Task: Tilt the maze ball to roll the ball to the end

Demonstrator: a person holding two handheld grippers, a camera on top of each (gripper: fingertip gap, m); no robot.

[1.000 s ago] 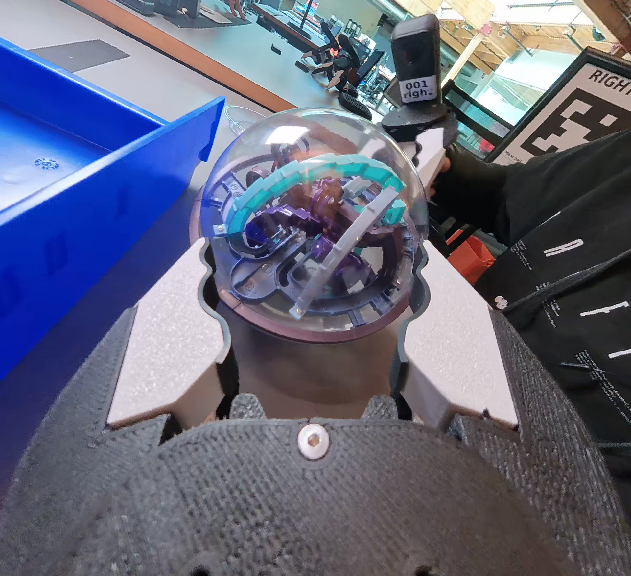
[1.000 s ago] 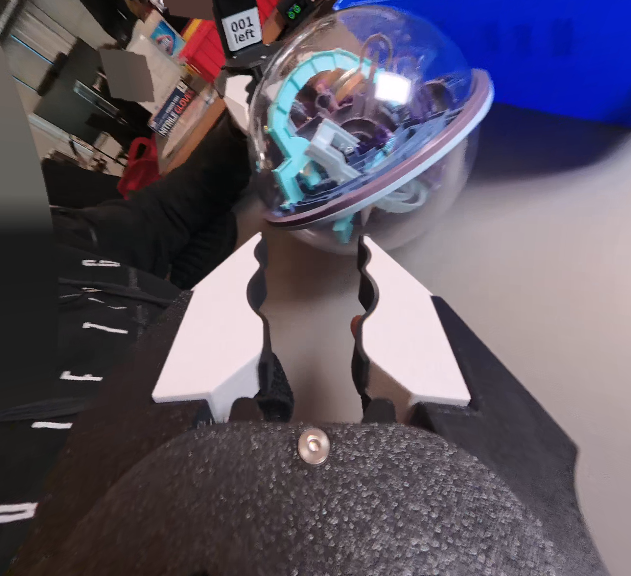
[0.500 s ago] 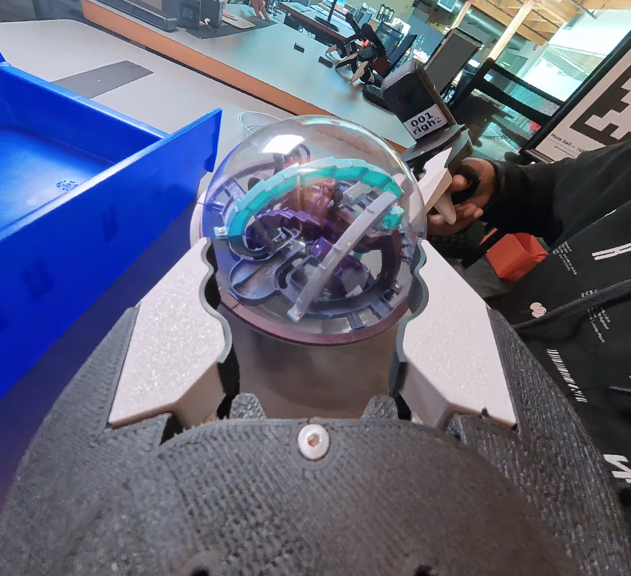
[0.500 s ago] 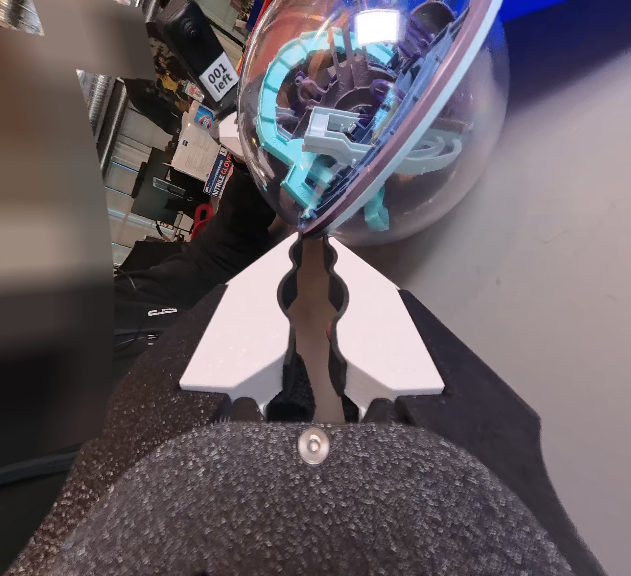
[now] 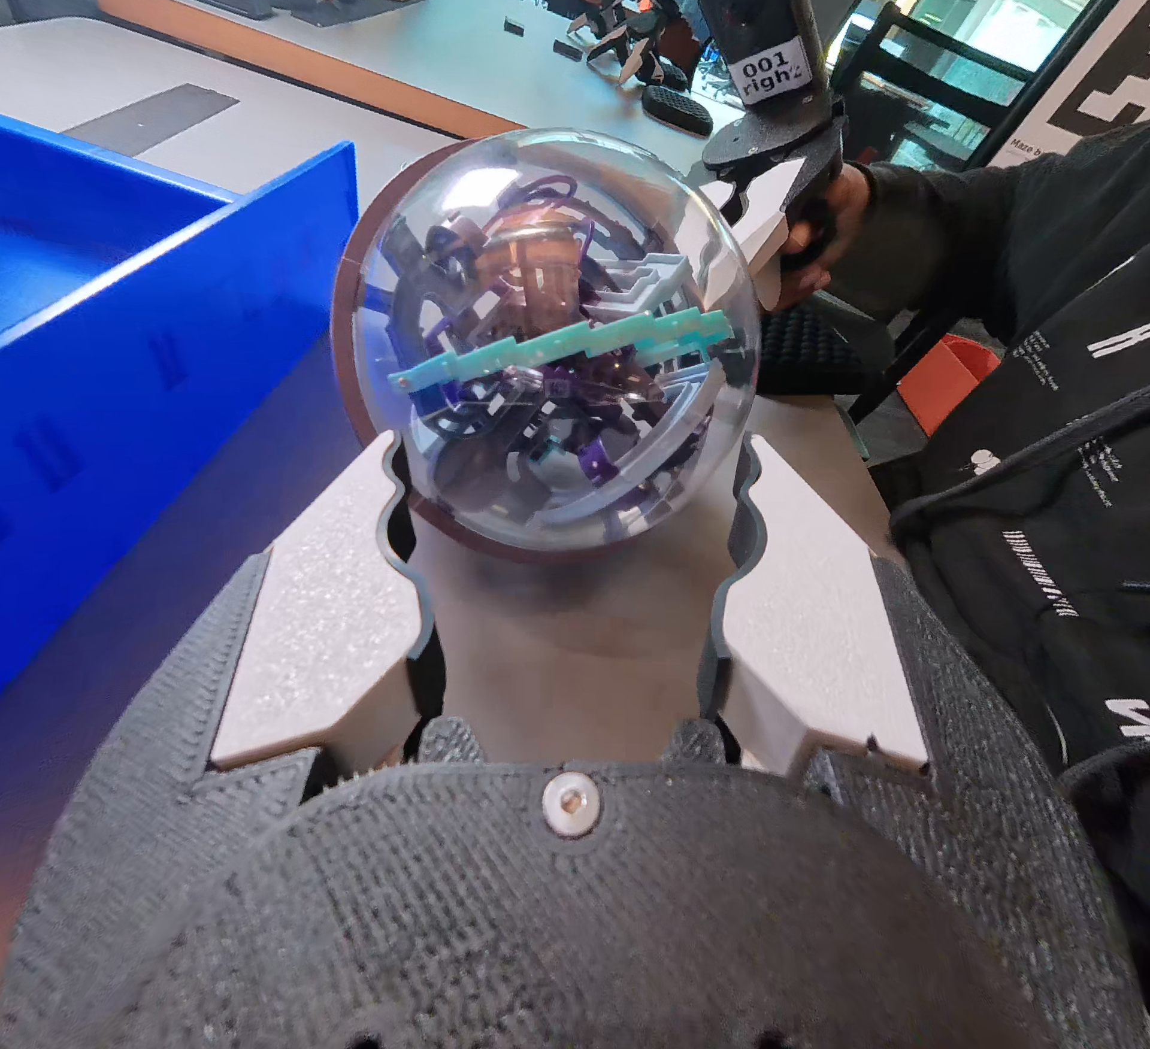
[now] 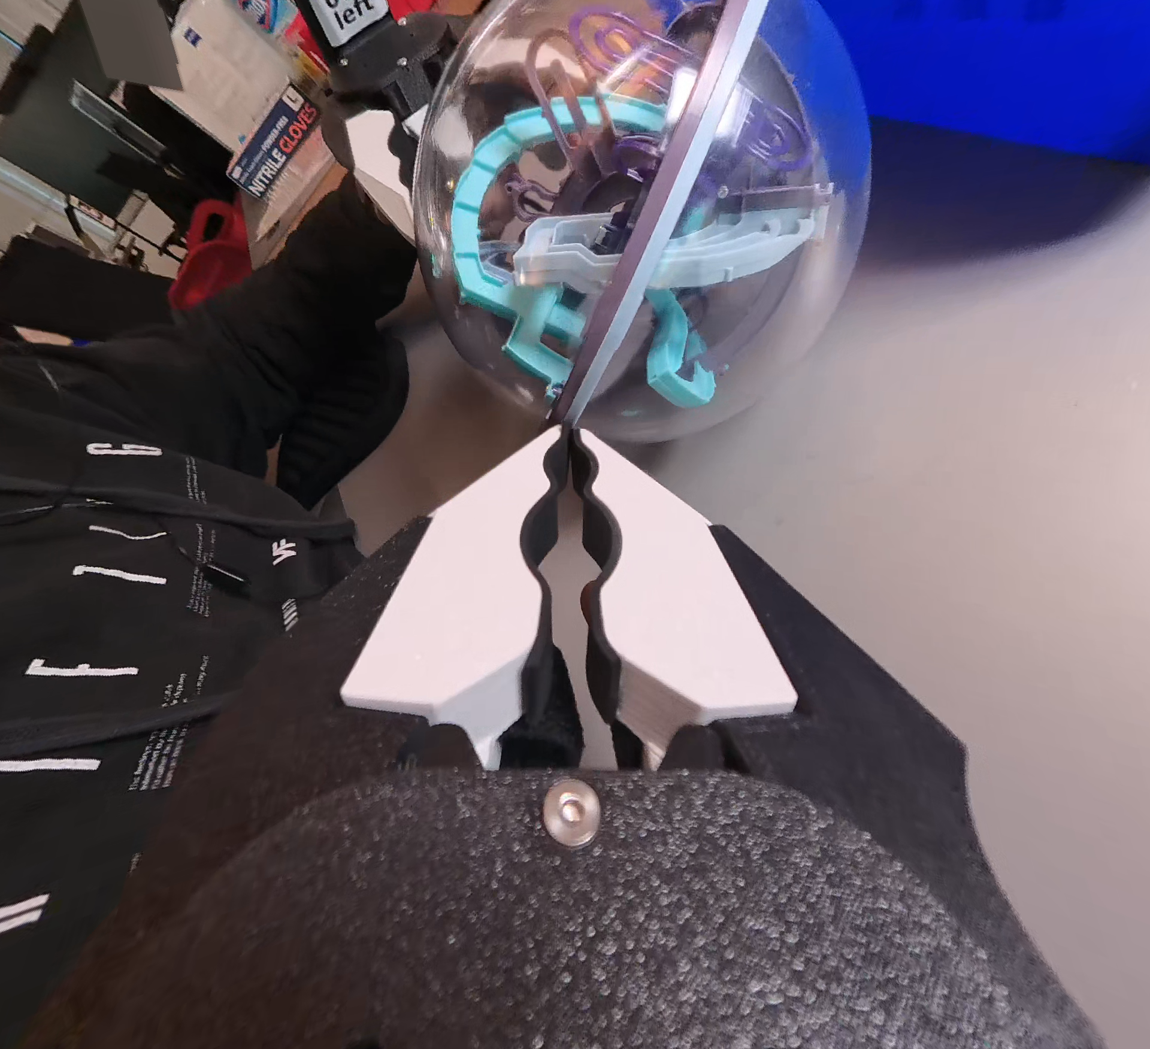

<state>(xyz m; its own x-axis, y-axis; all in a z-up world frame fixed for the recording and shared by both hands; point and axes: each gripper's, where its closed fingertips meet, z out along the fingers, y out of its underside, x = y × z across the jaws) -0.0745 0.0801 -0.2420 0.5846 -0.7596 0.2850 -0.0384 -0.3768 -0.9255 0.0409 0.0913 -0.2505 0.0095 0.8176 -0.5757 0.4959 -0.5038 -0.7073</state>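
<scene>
A: Where's the maze ball [image 5: 544, 347]?

B: On the grey table [image 6: 933, 521], just right of the blue bin [image 5: 155, 322], between your two tools. It's tipped: the purple seam ring [image 6: 678, 198] runs steeply rather than level.

A: Left tool [image 5: 563, 478]?

B: Spread wide. Your fingers [image 5: 348, 571] flank the near lower part of the sphere. Can't tell if the pads touch the shell. Reads as a cradle that stops it rolling off, not a clamp.

A: Right tool [image 6: 569, 434]?

B: Pressed nearly together, tips pinching the edge of the seam ring at its near end. My guess is you use the ring as a handle: thin enough to nip, and twisting it tilts the whole sphere.

A: Small ball inside?

B: Can't find it among the teal [image 6: 491, 198], grey and purple tracks, so progress can't be judged.

A: Any writing?

B: White stickers on both tool cameras, a glove box [image 6: 274, 148] behind, a printed marker board [image 5: 1095, 55] far right. Not quoting any.
</scene>
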